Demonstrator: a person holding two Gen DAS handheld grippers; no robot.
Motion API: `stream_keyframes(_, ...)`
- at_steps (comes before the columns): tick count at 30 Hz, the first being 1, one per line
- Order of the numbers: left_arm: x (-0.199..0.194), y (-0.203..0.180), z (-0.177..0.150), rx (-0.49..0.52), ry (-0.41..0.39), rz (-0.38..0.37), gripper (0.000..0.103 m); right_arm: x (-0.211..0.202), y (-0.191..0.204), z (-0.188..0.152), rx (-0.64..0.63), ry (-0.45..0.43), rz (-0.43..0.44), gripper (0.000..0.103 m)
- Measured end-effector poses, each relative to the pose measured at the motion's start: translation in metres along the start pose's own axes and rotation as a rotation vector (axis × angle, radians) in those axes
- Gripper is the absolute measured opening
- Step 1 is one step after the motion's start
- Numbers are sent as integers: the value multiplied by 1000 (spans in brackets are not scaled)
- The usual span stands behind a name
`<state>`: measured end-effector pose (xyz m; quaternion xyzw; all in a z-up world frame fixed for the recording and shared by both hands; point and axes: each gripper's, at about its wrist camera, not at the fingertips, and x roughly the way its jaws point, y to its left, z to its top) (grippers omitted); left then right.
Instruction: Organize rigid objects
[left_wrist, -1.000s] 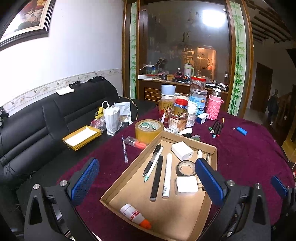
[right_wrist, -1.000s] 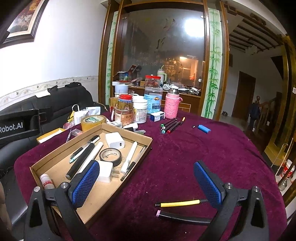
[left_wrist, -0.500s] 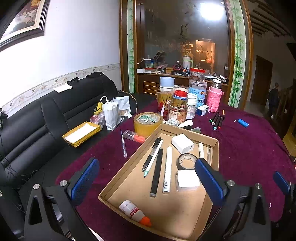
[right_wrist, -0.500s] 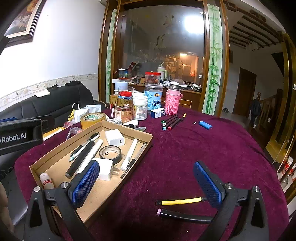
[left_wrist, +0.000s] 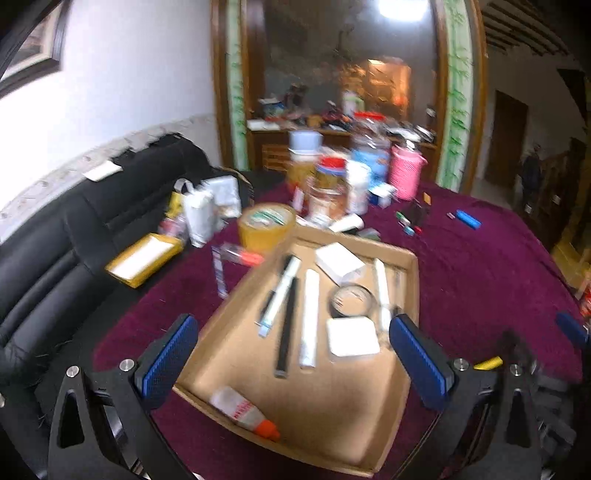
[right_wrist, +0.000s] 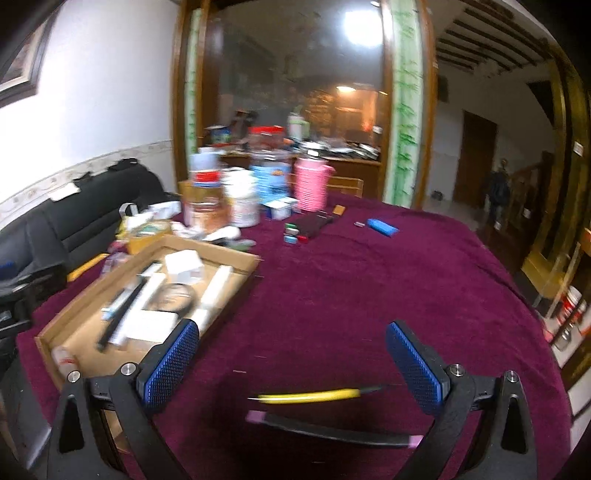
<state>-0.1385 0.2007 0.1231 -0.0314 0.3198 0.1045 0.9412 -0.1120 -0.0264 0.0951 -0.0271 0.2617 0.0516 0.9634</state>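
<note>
Yellow pen: I see the slim yellow pen (right_wrist: 309, 395) lying crosswise on the maroon cloth-covered table (right_wrist: 369, 280), between the blue pads of my right hand-held gripper (right_wrist: 291, 363) but not touched by either.
Black marker: a long black marker with pale pink ends (right_wrist: 332, 430) lies just beside the pen, nearer the camera.
Right hand-held gripper: spread wide, nothing in it — it hovers above the two pens.
Cardboard tray: the shallow brown cardboard tray (left_wrist: 410, 280) sits on the table to the left of the pens; inside I make out pens and markers side by side, a roll of black tape (left_wrist: 351, 301), two white square blocks, and a small white glue bottle with an orange cap (left_wrist: 243, 411) near the front edge.
Left hand-held gripper: my left hand-held gripper (left_wrist: 295, 360) is also spread wide and empty, poised over the tray's near end.
Beyond the tray: a roll of tan packing tape (left_wrist: 266, 227), a blurred cluster of jars, a pink ribbed container (right_wrist: 312, 182), and a blue lighter (right_wrist: 382, 227) apart on the cloth.
</note>
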Motion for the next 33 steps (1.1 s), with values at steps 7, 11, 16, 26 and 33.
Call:
stream_keyframes(7,34,-48,-27,88,202,-276,103,5,-101,-27,163,117,-123,102)
stream_keyframes(11,25,-51,-23,86,121,-237,100,3,-113,-38,226,127,-96,102)
stream_keyframes(16,-9,-32,-6,55,-73,-66,101,-3,-66,-27,128,89,2,102)
stream_keyframes(26,-25,-7,10,60,-125,-28,103,13,68,-21,-95,158,252,103)
stream_keyframes(33,4,10,-1,4,4,1,103,15,78,-21,-122,171,212,103)
